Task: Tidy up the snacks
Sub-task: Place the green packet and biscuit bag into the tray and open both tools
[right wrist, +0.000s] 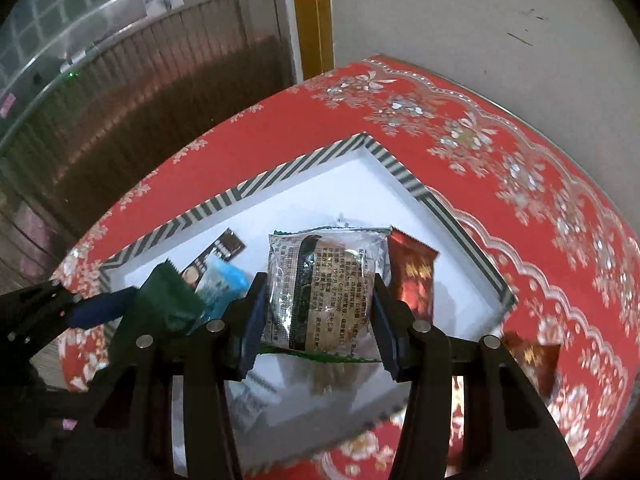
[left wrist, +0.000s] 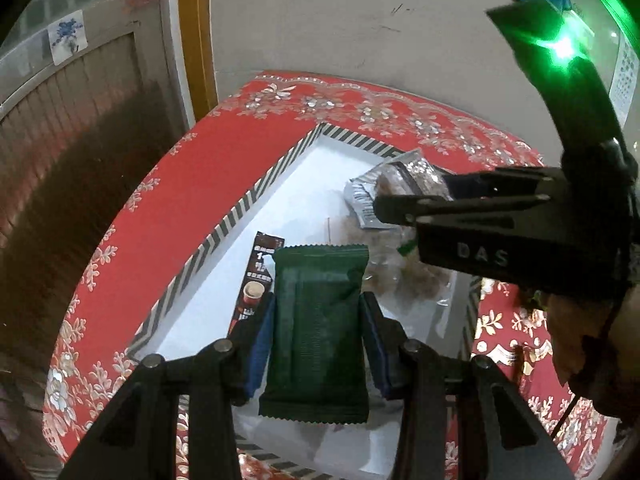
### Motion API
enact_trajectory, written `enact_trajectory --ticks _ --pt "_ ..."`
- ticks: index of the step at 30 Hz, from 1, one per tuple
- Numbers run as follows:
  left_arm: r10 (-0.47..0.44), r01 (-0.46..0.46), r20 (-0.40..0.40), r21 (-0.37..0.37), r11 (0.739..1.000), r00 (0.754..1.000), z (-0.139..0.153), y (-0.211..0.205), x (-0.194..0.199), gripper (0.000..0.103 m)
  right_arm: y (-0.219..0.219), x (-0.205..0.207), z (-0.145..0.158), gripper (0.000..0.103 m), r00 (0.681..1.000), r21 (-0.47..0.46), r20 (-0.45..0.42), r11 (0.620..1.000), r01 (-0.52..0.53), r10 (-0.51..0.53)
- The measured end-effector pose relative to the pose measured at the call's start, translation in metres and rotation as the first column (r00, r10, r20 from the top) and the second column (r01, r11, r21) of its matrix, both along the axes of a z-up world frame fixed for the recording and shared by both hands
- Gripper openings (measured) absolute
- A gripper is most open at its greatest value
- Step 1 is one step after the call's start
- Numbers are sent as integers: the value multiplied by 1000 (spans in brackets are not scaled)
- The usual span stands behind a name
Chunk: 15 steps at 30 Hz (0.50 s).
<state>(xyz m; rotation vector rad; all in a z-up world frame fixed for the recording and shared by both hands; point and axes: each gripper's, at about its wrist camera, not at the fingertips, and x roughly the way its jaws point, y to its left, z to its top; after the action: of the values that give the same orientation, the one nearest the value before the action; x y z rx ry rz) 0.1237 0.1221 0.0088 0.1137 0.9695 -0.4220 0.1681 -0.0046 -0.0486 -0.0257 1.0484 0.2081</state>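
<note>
My left gripper [left wrist: 318,344] is shut on a dark green snack packet [left wrist: 318,332] and holds it over the white tray [left wrist: 288,184] with the striped rim. My right gripper [right wrist: 318,320] is shut on a clear cookie packet [right wrist: 324,288] with printed text, above the same tray [right wrist: 360,176]. In the right wrist view the left gripper [right wrist: 100,310] with the green packet [right wrist: 168,300] comes in from the left. In the left wrist view the right gripper [left wrist: 404,208] holds the cookie packet [left wrist: 396,184] at the right. A coffee sachet [left wrist: 256,280], a light blue packet [right wrist: 222,286] and a red packet [right wrist: 414,276] lie in the tray.
The tray sits on a red flowered tablecloth [right wrist: 520,184]. Another red packet [right wrist: 532,356] lies on the cloth right of the tray. A grey wall [left wrist: 360,20] is behind the table and a ribbed door [right wrist: 140,80] at the left. More clear packets [left wrist: 400,280] lie in the tray.
</note>
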Motion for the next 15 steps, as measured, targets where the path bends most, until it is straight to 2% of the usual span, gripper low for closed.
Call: enact_trajectory --ticks 8,10,12,15 --pt "-6 6 -12 14 1000 1000 -5 2 5 45 9 14 -8 48 1000 -13 -16 1000 1 -1" --pt "-14 15 -17 18 1000 1000 -6 0 5 47 9 16 -9 48 1000 8 -25 1000 -3 4" --pt "-19 19 -24 14 1000 1000 -6 -2 4 47 8 17 -12 53 998 52 -58 999 -9 12" --pt "-25 26 -28 20 999 999 -7 -5 1 52 9 13 -8 55 999 59 -48 998 -17 20"
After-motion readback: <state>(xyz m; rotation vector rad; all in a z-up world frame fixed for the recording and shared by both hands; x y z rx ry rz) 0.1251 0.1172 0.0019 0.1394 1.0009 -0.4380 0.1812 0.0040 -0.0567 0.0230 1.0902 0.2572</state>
